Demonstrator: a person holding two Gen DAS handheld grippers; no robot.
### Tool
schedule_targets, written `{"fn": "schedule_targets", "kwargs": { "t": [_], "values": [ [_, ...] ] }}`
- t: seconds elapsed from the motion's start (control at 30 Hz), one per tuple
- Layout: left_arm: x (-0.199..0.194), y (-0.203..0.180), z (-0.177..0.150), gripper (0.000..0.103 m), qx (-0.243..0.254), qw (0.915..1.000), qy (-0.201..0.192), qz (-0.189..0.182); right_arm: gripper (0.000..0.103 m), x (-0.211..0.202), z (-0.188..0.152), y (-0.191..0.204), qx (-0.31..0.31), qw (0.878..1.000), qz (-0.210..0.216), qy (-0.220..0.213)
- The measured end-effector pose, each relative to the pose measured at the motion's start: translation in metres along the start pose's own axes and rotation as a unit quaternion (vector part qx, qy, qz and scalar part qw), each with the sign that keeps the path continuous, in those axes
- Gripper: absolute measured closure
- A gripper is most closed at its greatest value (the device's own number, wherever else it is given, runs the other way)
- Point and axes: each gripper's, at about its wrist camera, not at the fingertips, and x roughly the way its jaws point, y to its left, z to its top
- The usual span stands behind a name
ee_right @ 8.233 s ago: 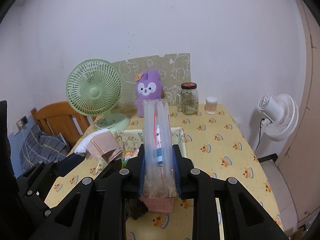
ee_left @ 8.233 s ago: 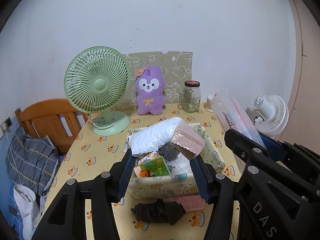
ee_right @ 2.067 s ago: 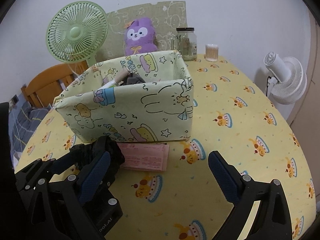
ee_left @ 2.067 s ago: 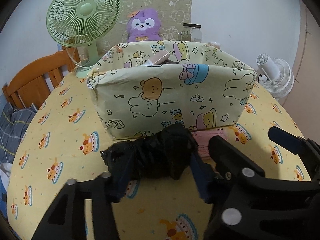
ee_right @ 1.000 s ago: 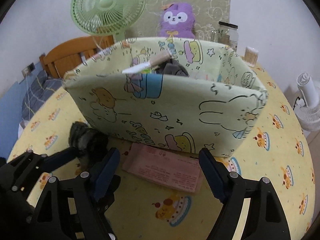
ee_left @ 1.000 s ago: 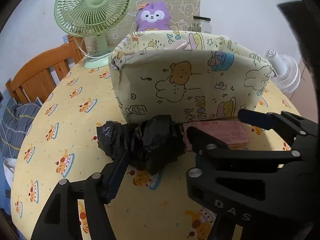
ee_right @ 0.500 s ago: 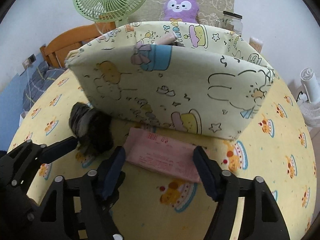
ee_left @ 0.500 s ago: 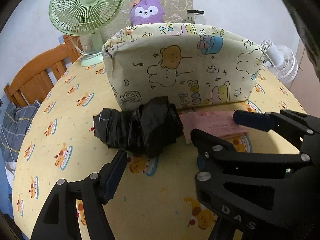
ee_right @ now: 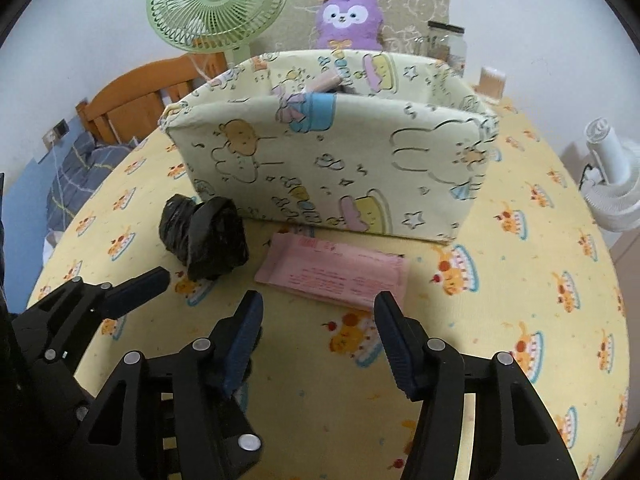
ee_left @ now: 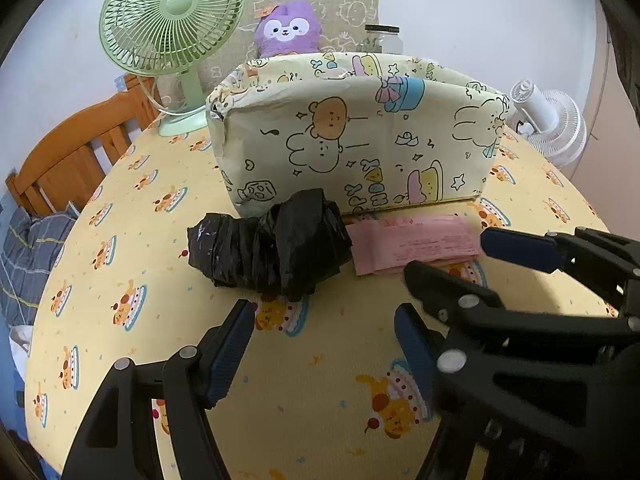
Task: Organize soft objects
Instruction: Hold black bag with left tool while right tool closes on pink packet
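A crumpled black plastic bag [ee_left: 276, 248] lies on the yellow tablecloth in front of a cartoon-print fabric box [ee_left: 360, 136]. A flat pink packet [ee_left: 412, 242] lies to its right. Both also show in the right wrist view: the bag [ee_right: 208, 236] and the packet [ee_right: 336, 272] before the box [ee_right: 328, 160], which holds several items. My left gripper [ee_left: 324, 340] is open and empty, just short of the bag. My right gripper [ee_right: 318, 332] is open and empty, just short of the packet.
A green desk fan [ee_left: 172, 24], a purple plush [ee_left: 286, 28] and a glass jar [ee_right: 446, 40] stand behind the box. A wooden chair [ee_left: 68, 152] with a plaid cloth is at the left. A white fan [ee_left: 548, 120] stands off the table's right.
Both grippers have drawn back from the box and risen a little. The black bag and pink packet now lie farther ahead of the fingers, and neither has moved on the cloth.
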Motion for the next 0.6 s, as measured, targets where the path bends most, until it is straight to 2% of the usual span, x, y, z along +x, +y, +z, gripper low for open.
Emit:
{"fn": "schedule_targets", "kwargs": {
  "t": [0.1,0.33,0.6],
  "values": [
    [0.003,-0.001,0.002,0.028,-0.001,1.0,0.003,0.0,0.042,0.007,0.004,-0.007,-0.007,1.0,-0.009,0.007],
    [0.01,-0.001,0.004,0.028,0.002,0.9999,0.015,-0.005,0.042,0.025,0.015,-0.012,-0.041,0.999,0.013,0.03],
    [0.011,0.007,0.006,0.027,-0.003,0.9997,0.022,0.004,0.041,0.034,0.028,-0.003,-0.082,0.996,0.035,0.024]
  ]
}}
